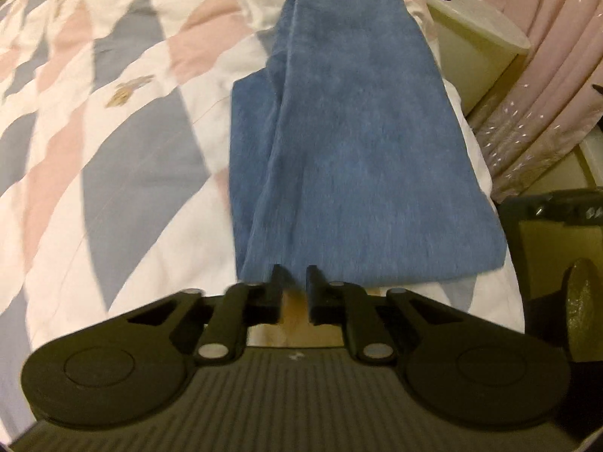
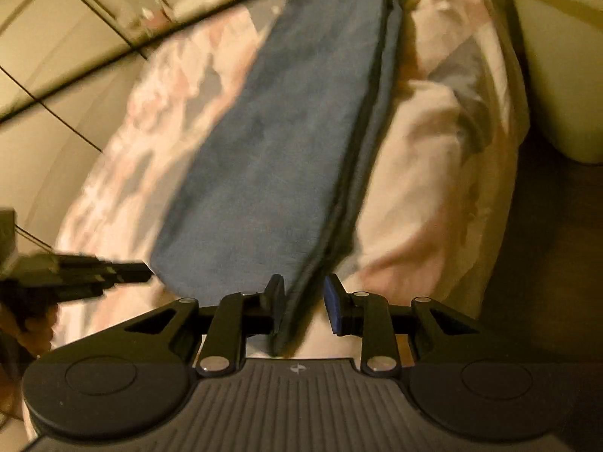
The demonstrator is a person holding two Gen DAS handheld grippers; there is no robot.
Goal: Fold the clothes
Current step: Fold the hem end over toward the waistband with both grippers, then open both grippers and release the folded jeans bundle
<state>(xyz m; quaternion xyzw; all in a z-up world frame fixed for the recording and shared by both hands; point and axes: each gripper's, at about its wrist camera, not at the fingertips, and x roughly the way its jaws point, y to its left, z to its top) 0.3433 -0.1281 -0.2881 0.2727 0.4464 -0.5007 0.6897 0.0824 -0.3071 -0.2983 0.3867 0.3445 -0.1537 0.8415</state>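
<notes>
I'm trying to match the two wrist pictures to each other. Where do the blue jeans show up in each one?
Left wrist view: the jeans run up the middle from the left hand-held gripper to the top edge, lying flat on the quilt.
Right wrist view: the jeans run diagonally from the right hand-held gripper toward the top centre, their layered edge between the fingers.
Shared landmark: the pink, grey and white patterned quilt.

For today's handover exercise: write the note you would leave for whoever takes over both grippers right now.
Left gripper: open, fingers at the near hem of the jeans, gripping nothing.
Right gripper: open, with the jeans' near edge between its fingers, not clamped.
Jeans: lying lengthwise on the patterned quilt, legs stacked one on the other.
Done: the lengthwise fold.
Left: probably grip the near end with both grippers and fold it towards the far end.
</notes>
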